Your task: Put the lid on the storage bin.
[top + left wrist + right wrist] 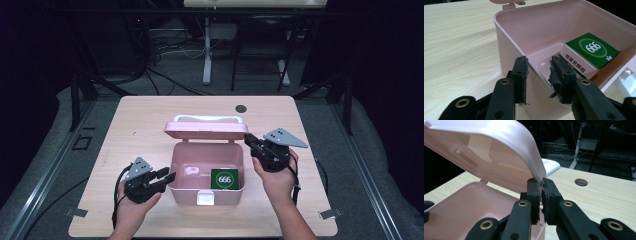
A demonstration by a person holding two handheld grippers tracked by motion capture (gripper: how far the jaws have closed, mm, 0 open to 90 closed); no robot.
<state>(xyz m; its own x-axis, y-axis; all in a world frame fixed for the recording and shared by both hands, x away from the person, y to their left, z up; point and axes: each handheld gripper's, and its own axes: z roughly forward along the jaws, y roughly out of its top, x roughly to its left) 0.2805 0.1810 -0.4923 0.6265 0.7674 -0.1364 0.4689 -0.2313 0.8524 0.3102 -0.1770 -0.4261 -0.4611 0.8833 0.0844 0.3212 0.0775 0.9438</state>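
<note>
A pink plastic box [206, 172] stands open at the centre of the wooden table [140, 125], its hinged lid [206, 129] raised at the 12 o'clock side and a white latch [206, 199] at 6 o'clock. Inside, at the 4 o'clock corner, lies a green medicine carton [224, 179] marked 666; the rest of the floor is bare. The left gripper [167, 177], at the box's 9 o'clock wall, straddles that rim with jaws partly apart, pads not pressing. The right gripper [249, 140], at 2 o'clock, has its jaws nearly closed, pinching the lid's edge. Open tabletop surrounds the box; a cable hole [241, 108] lies beyond the lid at 1 o'clock.
</note>
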